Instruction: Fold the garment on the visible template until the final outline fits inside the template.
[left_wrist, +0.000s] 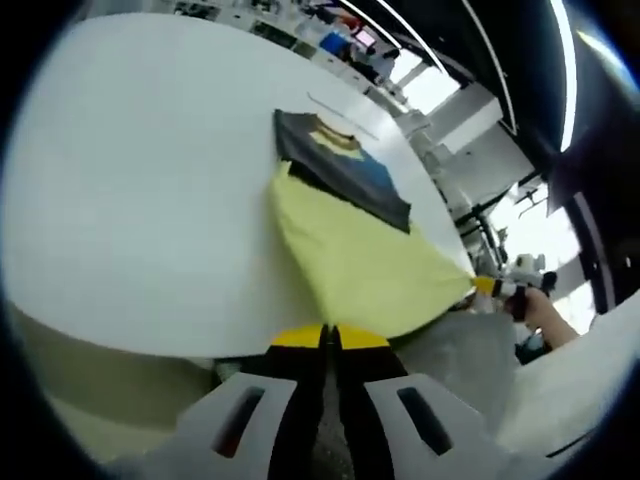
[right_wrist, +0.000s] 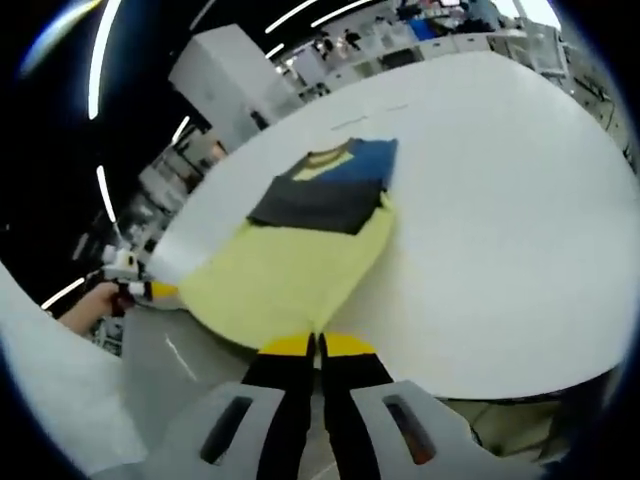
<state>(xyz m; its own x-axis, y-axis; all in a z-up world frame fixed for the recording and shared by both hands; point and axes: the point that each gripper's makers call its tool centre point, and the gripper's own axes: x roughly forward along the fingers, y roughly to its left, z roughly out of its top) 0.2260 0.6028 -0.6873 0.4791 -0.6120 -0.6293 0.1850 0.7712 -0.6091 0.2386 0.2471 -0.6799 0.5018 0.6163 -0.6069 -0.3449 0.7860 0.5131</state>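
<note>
Working over a round white table (left_wrist: 130, 200) in a bright lab space, benches and ceiling lights blurring behind. Left gripper (left_wrist: 330, 338) pinching shut on the near yellow hem of the garment (left_wrist: 350, 240), jaws pressed together with fabric edge caught at the tips; right gripper (right_wrist: 317, 345) doing the same at the opposite hem corner, also clamped tight on cloth. Right gripper and a hand also showing in the left gripper view at the far right, gripping the stretched corner. Garment lying flat on the table (right_wrist: 500, 200) just ahead of both tips, yellow lower half nearest, dark band and blue-and-yellow collar end farthest, hem hanging at the table edge. Faint template line (left_wrist: 340, 112) showing just beyond the collar; full outline too faint to trace. Looking light, soft, limp: likely sagging and creasing between grips, so holding both hem corners taut and carrying them evenly toward the collar.
</note>
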